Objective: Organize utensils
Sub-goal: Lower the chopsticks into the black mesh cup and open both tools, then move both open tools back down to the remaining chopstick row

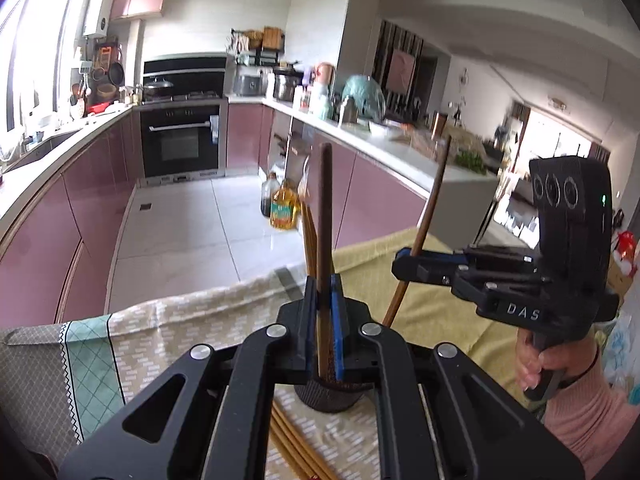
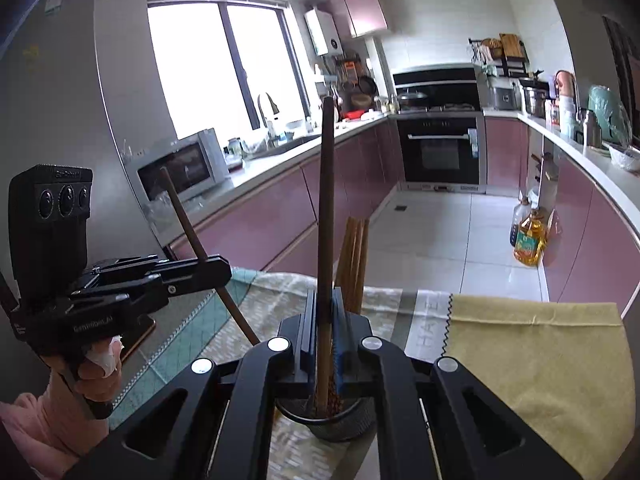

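Note:
My left gripper [image 1: 323, 284] is shut on a dark brown chopstick [image 1: 325, 216] that stands nearly upright, its lower end down at the mouth of a black mesh cup [image 1: 332, 398]. Several lighter chopsticks [image 1: 308, 236] lean in that cup. My right gripper [image 1: 400, 263], to the right, is shut on a second chopstick [image 1: 434, 196] slanting toward the cup. In the right wrist view the right gripper [image 2: 325, 294] clamps its chopstick [image 2: 326, 200] above the cup [image 2: 332, 420]. The left gripper [image 2: 226, 270] grips the slanted chopstick [image 2: 188, 224] at the left.
Loose chopsticks [image 1: 296, 452] lie on the patterned cloth [image 1: 168, 344] beside the cup. A yellow cloth [image 2: 540, 352] covers the table's right part. Beyond the table edge are a tiled floor, oil bottles [image 1: 282, 208], pink cabinets and a microwave [image 2: 180, 168]. A person's hand [image 1: 536, 364] holds the right gripper.

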Motion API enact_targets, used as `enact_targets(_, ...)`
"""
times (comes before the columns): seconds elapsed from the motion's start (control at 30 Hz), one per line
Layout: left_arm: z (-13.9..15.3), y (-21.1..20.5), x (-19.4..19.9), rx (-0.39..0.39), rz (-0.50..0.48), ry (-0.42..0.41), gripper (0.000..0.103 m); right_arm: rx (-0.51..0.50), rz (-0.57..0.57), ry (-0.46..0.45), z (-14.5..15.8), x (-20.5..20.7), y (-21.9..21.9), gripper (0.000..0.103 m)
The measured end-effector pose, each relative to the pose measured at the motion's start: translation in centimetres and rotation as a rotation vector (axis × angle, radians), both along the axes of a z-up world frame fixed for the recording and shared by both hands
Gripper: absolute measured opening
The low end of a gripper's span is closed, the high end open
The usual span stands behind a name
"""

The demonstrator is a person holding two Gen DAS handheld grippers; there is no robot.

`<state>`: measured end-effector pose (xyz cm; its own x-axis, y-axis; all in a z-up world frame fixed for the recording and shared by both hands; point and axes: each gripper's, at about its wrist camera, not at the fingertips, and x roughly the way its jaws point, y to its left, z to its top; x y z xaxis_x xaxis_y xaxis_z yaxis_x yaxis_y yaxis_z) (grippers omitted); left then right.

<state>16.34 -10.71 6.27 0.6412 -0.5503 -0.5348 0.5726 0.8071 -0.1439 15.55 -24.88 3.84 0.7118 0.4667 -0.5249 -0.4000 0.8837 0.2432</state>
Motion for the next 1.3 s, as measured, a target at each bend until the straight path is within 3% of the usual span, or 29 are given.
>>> enact_targets(0.13, -1.5, -0.7, 1.0, 0.042, -0.043, 0.052, 0.007, -0.022, 0.013, 0.062, -1.1, 0.9, 0.2, 0.006)
enact_targets(0.4, -2.9, -1.0, 3.6, 0.062, -0.017, 0.095, 0.008, -0.023, 0.007, 0.144, -2.8, 2.7, 0.4, 0.007)
enact_targets(0.8, -4.6, -2.5, 5.6, 0.109, 0.042, 0.113, 0.009, -0.004, -0.028, 0.153, -3.2, 4.0, 0.3, 0.008)
enact_targets(1.0, -5.7, -2.0, 5.7, 0.097, 0.058, 0.129, 0.009, 0.004, -0.038, 0.141, -3.1, 3.7, 0.1, 0.009)
enact_targets(1.2, -6.0, -0.6, 4.1, 0.078, 0.092, 0.098, 0.010, 0.009, -0.038, 0.113, -2.8, 2.7, 0.0, 0.018)
enact_targets(1.3, -5.5, 0.4, 2.5, 0.072, 0.115, 0.048, 0.019, 0.021, -0.025, 0.084, -2.3, 1.4, 0.3, 0.023)
